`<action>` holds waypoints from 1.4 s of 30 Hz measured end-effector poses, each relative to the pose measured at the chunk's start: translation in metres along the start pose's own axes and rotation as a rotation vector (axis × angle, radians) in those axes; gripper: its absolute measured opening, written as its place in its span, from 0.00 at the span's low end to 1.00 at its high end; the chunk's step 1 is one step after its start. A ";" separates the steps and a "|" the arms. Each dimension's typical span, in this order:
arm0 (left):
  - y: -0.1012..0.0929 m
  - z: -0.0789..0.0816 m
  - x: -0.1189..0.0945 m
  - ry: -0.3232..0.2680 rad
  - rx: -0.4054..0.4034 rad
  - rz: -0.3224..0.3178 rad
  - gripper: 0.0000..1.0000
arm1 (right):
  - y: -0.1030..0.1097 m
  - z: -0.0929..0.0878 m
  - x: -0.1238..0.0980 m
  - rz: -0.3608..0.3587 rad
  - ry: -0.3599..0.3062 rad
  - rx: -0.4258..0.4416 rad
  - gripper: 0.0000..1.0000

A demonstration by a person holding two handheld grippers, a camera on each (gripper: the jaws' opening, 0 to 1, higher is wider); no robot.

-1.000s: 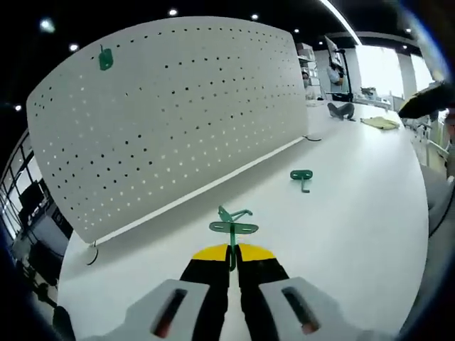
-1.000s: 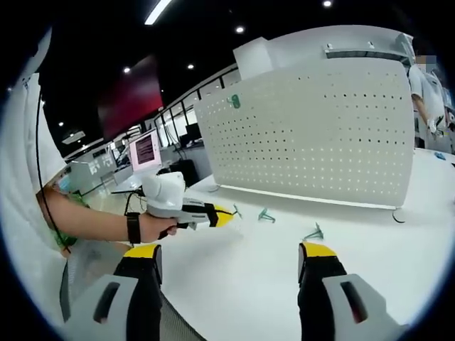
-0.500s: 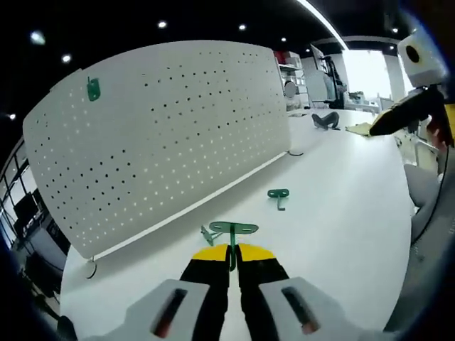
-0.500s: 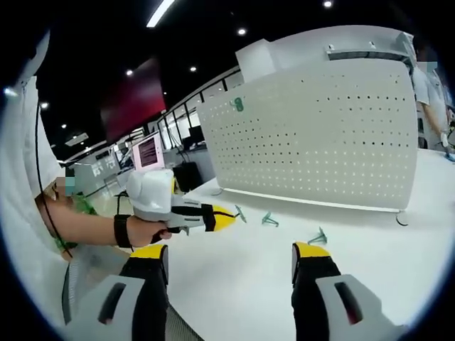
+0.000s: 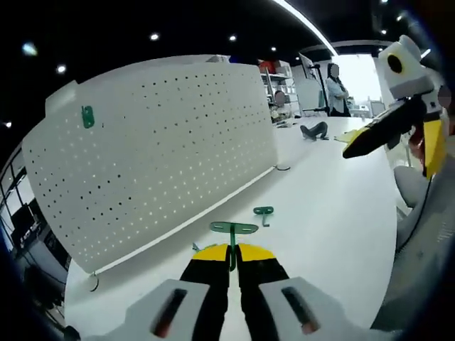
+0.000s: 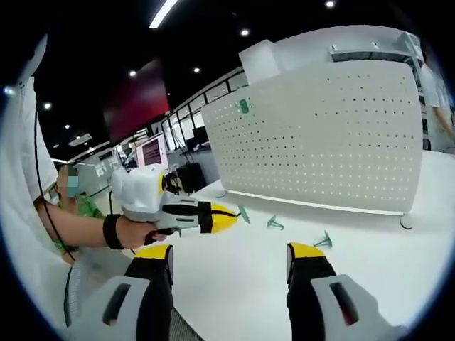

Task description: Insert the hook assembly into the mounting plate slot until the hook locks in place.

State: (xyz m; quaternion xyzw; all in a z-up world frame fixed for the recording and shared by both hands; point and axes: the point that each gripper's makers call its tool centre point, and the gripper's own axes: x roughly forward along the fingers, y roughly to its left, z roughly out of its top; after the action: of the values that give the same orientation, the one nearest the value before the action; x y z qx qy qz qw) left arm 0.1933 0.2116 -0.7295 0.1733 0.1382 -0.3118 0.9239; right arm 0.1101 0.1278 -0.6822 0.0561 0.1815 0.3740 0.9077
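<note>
My left gripper [image 5: 233, 251] is shut on a green hook [image 5: 233, 229], held up above the white table [image 5: 334, 213]. From the right gripper view, that left gripper [image 6: 229, 217] sits in a person's hand, the green hook [image 6: 244, 213] sticking out of its yellow tips. The white pegboard [image 5: 156, 142] stands upright beyond it, with one green hook [image 5: 87, 116] mounted near its top left corner. My right gripper [image 6: 227, 257] is open with nothing between its jaws, and it reaches into the left gripper view at the right [image 5: 384, 131]. The same pegboard [image 6: 320, 142] carries the mounted hook [image 6: 244, 106].
Two more green hooks lie on the table in front of the board [image 6: 274, 223] [image 6: 325, 240]; one of them [image 5: 264, 212] lies just past my held hook. A person stands far off behind the table's end [image 5: 335, 89]. A monitor [image 6: 149, 150] glows at the left.
The left gripper has risen with the hook and swung, so the loose hooks sit lower and nearer its tips. The right gripper has come further into the left gripper view.
</note>
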 end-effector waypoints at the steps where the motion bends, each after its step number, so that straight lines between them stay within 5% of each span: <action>1: -0.001 0.002 -0.001 -0.002 0.033 -0.001 0.03 | 0.000 0.001 0.000 0.000 -0.005 0.010 0.63; 42: -0.078 0.051 -0.038 -0.105 0.117 -0.167 0.03 | 0.000 0.000 0.007 -0.029 -0.016 0.010 0.25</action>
State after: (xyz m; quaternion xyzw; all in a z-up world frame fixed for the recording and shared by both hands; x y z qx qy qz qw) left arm 0.1227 0.1527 -0.6878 0.1982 0.0852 -0.4036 0.8891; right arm 0.1144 0.1326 -0.6845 0.0610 0.1768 0.3594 0.9142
